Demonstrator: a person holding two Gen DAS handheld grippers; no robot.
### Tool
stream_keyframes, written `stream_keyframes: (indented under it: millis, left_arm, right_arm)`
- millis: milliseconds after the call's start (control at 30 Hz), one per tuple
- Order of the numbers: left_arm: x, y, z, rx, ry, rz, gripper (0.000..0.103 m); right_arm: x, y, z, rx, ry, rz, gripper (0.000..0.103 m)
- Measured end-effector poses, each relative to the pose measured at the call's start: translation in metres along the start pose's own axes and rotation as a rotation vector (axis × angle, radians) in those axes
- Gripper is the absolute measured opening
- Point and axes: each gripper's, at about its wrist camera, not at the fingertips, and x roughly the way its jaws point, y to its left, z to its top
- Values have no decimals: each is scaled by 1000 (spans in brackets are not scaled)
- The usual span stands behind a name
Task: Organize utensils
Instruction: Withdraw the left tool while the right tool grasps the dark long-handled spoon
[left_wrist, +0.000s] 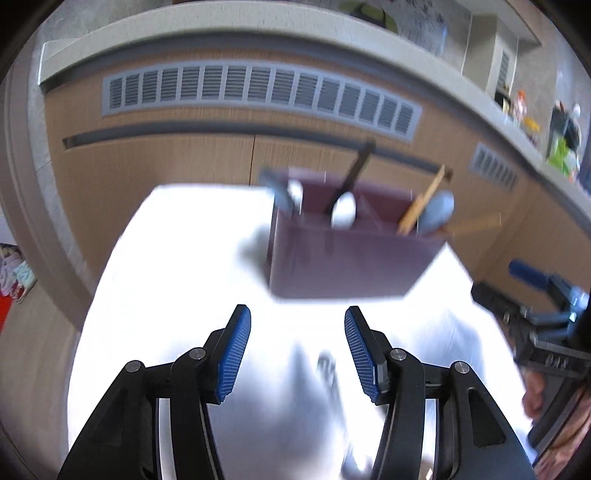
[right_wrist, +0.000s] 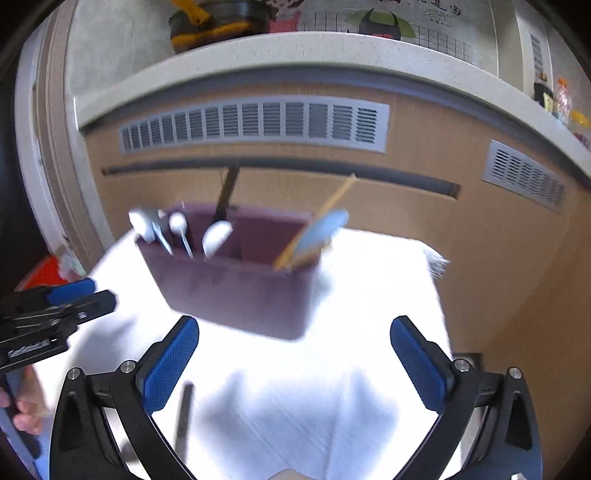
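Left gripper (left_wrist: 297, 345): fingers parted, gripping nothing, hovering over the white worktop (left_wrist: 177, 258) short of the utensil holder (left_wrist: 343, 258). Below and between its fingers (left_wrist: 236, 354) a blurred metallic utensil (left_wrist: 332, 384) lies on the worktop; it may be a spoon or a fork, the smear forbids naming it.

Utensil holder: a maroon, divided box standing on the worktop near its far edge, in front of a wooden cabinet (left_wrist: 166, 166). From left to right it holds pale spoons (right_wrist: 177, 225), a white spoon with a dark handle (right_wrist: 218, 232), then wooden chopsticks (right_wrist: 317, 218) leaning beside a pale blue spoon (right_wrist: 325, 229) in the right-hand compartment.

Right gripper (right_wrist: 294, 354): fingers spread wide, nothing between them, also above the worktop and facing the holder. A dark, slender handle (right_wrist: 184, 417) lies on the worktop just beside its left finger.

Step in hand, by judgement: collecting a remaining loose utensil. To do it well, lower the fingers astride the handle, close across its narrow width, lift clear, then drop it upright into the compartment with its like, without knocking the leaning chopsticks.

Differences between views: only the left wrist view shows the metallic utensil; only the right wrist view shows the dark handle and the leftmost spoons plainly. Each view catches the other gripper at its edge.
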Motion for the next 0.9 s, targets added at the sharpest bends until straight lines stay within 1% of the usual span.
stream_keyframes:
  millis: [67,133,167,267,367,433,467,500,567,600,633,667,700,767,833,867,900]
  left_arm:
    - [-2,-1,-19,26,46,12,54]
    - [-6,-1,-35,39,77,24,54]
    - [-7,-1,-41,39,89,23,54]
    - [-10,4,-54,22,119,22,56]
    - [-11,10,-60,5,137,59,56]
    - [-11,14,-61,-3,147,78,56]
    - [-11,16,-63,-6,152,83,56]
    - [-10,18,-63,-9,154,85,56]
    - [-11,19,-64,-15,159,83,56]
    - [-12,20,-64,-16,160,80,56]
    - [-12,19,-64,-14,162,77,56]
    - [-11,17,-65,-8,165,75,56]
    - [-11,15,-65,-2,167,75,56]
    - [-10,11,-64,11,173,73,56]
    - [-9,9,-64,17,177,68,56]
    - [-9,7,-64,20,180,64,56]
    - [-9,5,-64,22,181,63,56]
  right_arm:
    - [-4,6,-11,-26,19,-43,103]
    - [-8,12,-21,-46,31,-49,103]
    - [-9,15,-27,-51,47,-29,103]
    - [-7,26,-44,-78,116,84,103]
    - [0,39,-62,-75,194,182,102]
    - [3,53,-73,-108,228,216,93]
    - [3,58,-76,-119,229,214,76]
    - [4,63,-79,-124,235,207,63]
    - [12,70,-82,-116,275,244,57]
    - [16,71,-83,-104,294,265,47]
    - [19,72,-84,-95,310,274,42]
    - [23,73,-85,-90,327,281,33]
    - [27,74,-86,-91,336,274,29]
    - [27,76,-86,-110,323,244,26]
    - [26,78,-87,-125,321,235,24]
    - [26,79,-88,-132,320,226,16]
    - [26,79,-88,-140,320,219,11]
